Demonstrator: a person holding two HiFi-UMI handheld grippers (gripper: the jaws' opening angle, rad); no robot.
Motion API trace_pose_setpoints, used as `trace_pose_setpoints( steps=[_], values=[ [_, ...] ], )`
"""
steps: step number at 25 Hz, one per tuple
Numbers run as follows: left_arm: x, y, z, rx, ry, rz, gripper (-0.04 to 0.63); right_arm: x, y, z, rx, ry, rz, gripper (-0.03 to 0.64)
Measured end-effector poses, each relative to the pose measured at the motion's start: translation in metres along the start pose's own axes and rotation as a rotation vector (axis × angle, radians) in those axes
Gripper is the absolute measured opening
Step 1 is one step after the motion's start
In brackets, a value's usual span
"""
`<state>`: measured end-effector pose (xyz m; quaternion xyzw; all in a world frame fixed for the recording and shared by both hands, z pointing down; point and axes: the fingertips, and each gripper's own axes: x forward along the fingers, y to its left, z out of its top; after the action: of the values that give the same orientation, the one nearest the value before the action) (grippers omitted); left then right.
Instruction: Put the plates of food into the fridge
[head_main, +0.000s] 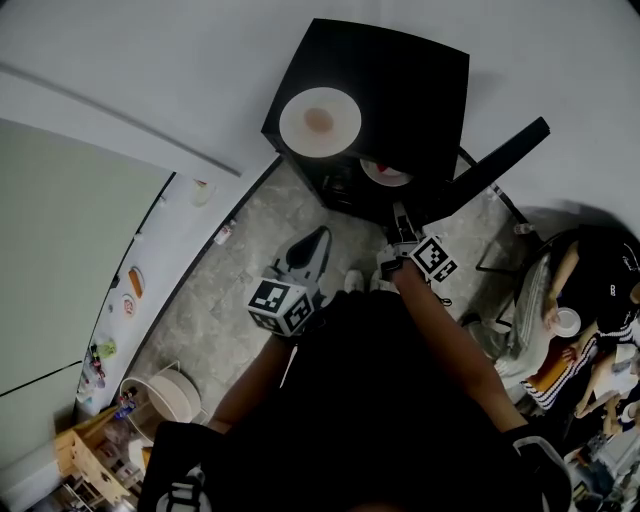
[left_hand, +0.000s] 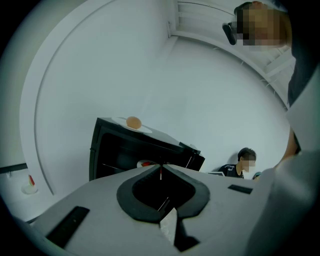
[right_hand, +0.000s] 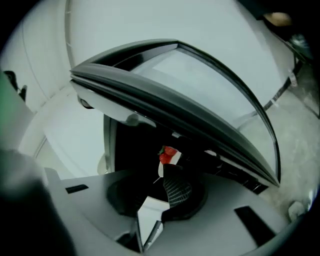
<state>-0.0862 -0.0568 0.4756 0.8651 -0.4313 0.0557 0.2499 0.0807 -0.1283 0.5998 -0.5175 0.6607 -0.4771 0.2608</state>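
Both forearms reach forward from the body toward the open black fridge (head_main: 400, 80). Nearly level and rolled to one side, the right tongs (head_main: 399, 212) point into its cavity, jaws partly open, their tips at the rim of the strawberry plate (right_hand: 169, 156) on an inner shelf. Lower and further back over the stone floor (head_main: 240, 260), the left tongs (left_hand: 161, 167) hang with jaws together, empty. A second plate (head_main: 320, 120) sits near the fridge top's front edge, and the door (head_main: 495, 160) stands swung wide at the right.
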Motion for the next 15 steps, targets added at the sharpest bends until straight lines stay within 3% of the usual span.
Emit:
trace_pose_setpoints(
  steps=[4, 15],
  values=[
    [0.002, -0.005, 0.002, -0.013, -0.011, -0.01, 0.025, -0.013, 0.029, 0.002, -0.168, 0.068, 0.09, 0.072],
    [0.006, -0.017, 0.007, 0.037, -0.023, -0.022, 0.025, -0.052, 0.11, -0.001, -0.568, 0.147, 0.311, 0.071]
  ],
)
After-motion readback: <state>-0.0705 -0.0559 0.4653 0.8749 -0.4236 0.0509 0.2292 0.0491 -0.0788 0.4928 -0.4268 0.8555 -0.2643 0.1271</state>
